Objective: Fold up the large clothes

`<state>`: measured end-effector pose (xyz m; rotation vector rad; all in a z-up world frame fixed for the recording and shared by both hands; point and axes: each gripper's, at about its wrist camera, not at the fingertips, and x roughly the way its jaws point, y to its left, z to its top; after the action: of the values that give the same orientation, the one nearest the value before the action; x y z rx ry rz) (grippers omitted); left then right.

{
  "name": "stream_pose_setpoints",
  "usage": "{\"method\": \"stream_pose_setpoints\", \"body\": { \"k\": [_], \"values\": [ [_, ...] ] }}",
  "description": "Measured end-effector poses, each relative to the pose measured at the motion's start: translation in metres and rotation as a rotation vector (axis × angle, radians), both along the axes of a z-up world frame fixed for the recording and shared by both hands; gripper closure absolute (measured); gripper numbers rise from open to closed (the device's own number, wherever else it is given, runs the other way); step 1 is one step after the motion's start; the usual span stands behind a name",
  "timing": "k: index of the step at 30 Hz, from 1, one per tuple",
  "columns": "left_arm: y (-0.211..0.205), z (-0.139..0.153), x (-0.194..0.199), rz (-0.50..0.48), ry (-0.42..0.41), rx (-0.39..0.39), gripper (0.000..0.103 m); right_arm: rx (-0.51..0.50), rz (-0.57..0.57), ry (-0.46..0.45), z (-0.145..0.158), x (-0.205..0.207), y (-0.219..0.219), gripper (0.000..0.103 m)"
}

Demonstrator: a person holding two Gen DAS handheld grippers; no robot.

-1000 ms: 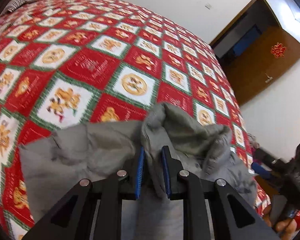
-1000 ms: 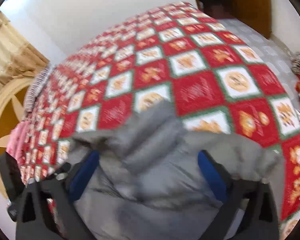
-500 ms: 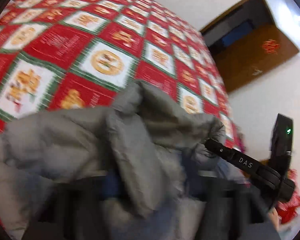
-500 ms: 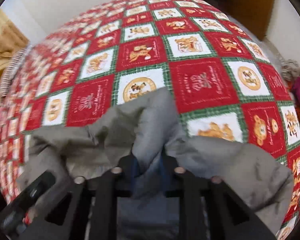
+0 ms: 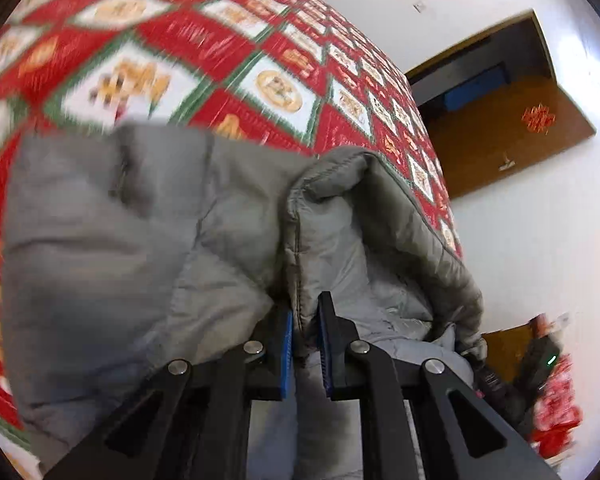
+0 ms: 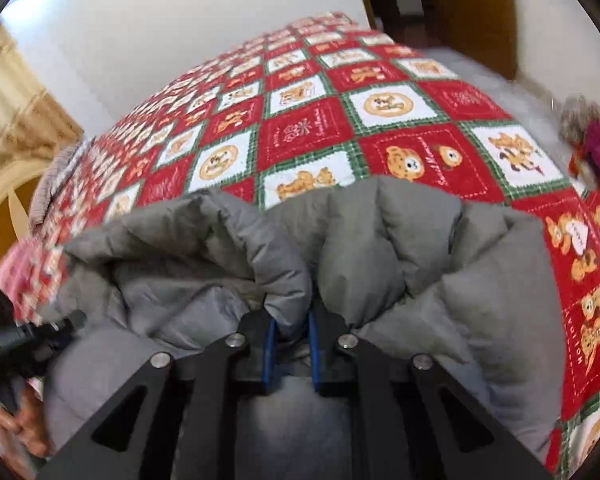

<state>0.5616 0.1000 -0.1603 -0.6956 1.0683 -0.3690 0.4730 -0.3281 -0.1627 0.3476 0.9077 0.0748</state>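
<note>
A grey padded jacket [image 5: 112,240] lies bunched on a bed with a red, white and green bear-print quilt [image 5: 188,36]. In the left wrist view my left gripper [image 5: 305,320] has a stitched fold of the jacket's edge between its blue pads, and its jaws are still closing on it. The right wrist view shows the jacket [image 6: 480,280] heaped in puffy folds. My right gripper [image 6: 291,326] pinches one of those folds, its jaws also still closing. Each gripper's fingertips are partly buried in fabric.
The quilt [image 6: 308,132] stretches far beyond the jacket. A brown door [image 5: 512,136] stands open by the white wall. The other gripper [image 6: 28,340] and a person's hand [image 6: 16,428] show at the left edge. Clothes [image 6: 596,148] lie on the floor at the right.
My right gripper went from wide open to closed on a jacket fold. The left gripper narrowed on its fold. Both views dropped closer to the jacket.
</note>
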Motion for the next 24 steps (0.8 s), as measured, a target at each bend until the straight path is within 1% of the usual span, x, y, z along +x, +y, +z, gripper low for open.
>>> {"method": "stream_pose_setpoints", "body": {
  "k": [1, 4, 5, 7, 8, 10, 11, 12, 14, 15, 16, 17, 18, 19, 21, 22, 23, 24],
  "values": [
    [0.001, 0.002, -0.002, 0.005, -0.017, 0.0, 0.092, -0.036, 0.01, -0.026, 0.001, -0.003, 0.004, 0.09],
    [-0.002, 0.019, -0.006, 0.011, -0.097, 0.102, 0.092, -0.106, 0.029, -0.05, 0.003, -0.003, 0.012, 0.089],
    [-0.003, 0.025, -0.006, 0.008, -0.108, 0.133, 0.092, -0.135, 0.039, -0.056, 0.002, -0.003, 0.014, 0.089],
    [-0.003, 0.033, -0.009, 0.001, -0.118, 0.14, 0.091, -0.247, 0.093, -0.08, 0.004, -0.005, 0.024, 0.086],
    [-0.001, 0.043, -0.01, 0.0, -0.146, 0.132, 0.091, -0.293, 0.111, -0.091, 0.004, -0.008, 0.025, 0.085],
    [-0.002, 0.053, -0.005, 0.008, -0.182, 0.165, 0.091, -0.383, 0.143, -0.107, 0.004, -0.011, 0.029, 0.082],
    [-0.006, 0.059, 0.003, 0.013, -0.19, 0.21, 0.091, -0.417, 0.146, -0.109, 0.003, -0.01, 0.029, 0.079],
    [-0.009, 0.059, 0.01, 0.015, -0.173, 0.234, 0.091, -0.444, 0.142, -0.11, 0.002, -0.011, 0.028, 0.074],
    [-0.015, 0.047, 0.025, -0.005, -0.11, 0.233, 0.086, -0.48, 0.116, -0.117, 0.002, -0.008, 0.027, 0.068],
    [-0.019, 0.034, 0.033, -0.021, -0.059, 0.225, 0.085, -0.483, 0.112, -0.12, 0.0, -0.006, 0.028, 0.065],
    [-0.022, 0.021, 0.037, -0.016, -0.018, 0.211, 0.085, -0.487, 0.119, -0.119, -0.001, -0.005, 0.029, 0.065],
    [-0.022, 0.005, 0.035, -0.006, 0.006, 0.157, 0.085, -0.481, 0.126, -0.117, -0.001, -0.004, 0.028, 0.065],
    [-0.021, 0.0, 0.028, -0.012, 0.001, 0.126, 0.085, -0.447, 0.131, -0.117, 0.001, -0.005, 0.023, 0.064],
    [-0.021, -0.002, 0.022, -0.021, -0.016, 0.121, 0.089, -0.385, 0.136, -0.117, 0.003, -0.006, 0.014, 0.063],
    [-0.02, -0.001, 0.009, -0.039, -0.056, 0.163, 0.095, -0.26, 0.13, -0.119, 0.011, -0.012, -0.002, 0.059],
    [-0.019, 0.0, 0.005, -0.037, -0.064, 0.165, 0.098, -0.193, 0.109, -0.119, 0.017, -0.016, -0.011, 0.056],
    [-0.013, 0.0, 0.001, -0.026, -0.076, 0.151, 0.099, -0.159, 0.083, -0.122, 0.023, -0.02, -0.016, 0.041],
    [-0.011, 0.0, -0.001, -0.021, -0.079, 0.148, 0.1, -0.147, 0.023, -0.139, 0.032, -0.026, -0.022, 0.027]
  ]
}}
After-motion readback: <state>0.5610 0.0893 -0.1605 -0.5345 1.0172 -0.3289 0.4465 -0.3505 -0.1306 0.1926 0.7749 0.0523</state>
